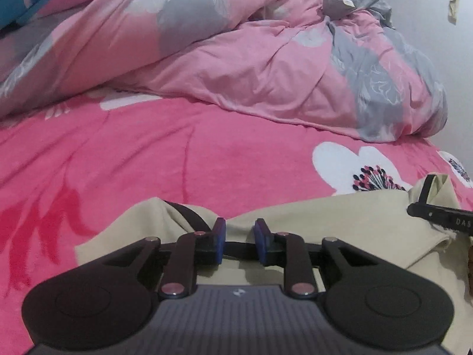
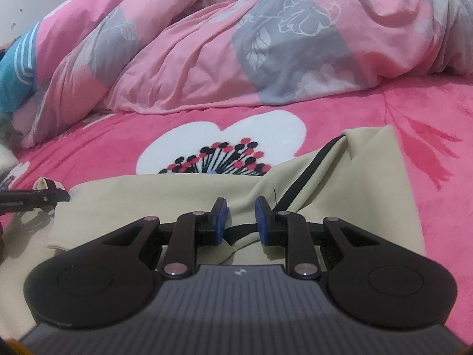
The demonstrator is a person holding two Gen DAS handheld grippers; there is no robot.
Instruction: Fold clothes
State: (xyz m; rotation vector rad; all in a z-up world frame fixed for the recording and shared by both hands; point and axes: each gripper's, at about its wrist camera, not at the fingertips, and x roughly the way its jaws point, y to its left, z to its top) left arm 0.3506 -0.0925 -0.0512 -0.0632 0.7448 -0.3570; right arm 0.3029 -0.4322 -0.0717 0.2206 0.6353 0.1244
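Your left tongs hover with pads parted over the beige garment lying at the near edge of the bed — and your right tongs sit likewise released above it, its black strap between the pads, a pink duvet bunched beyond.

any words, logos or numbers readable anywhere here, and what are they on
"DAS": white letters on the black body of the right gripper, cut off at the frame edge in the left wrist view, so likely only part of a word.
Small white emblem, no letters, on the grey housing of the left gripper.
White tag on the grey corner of the duvet: too small to read.
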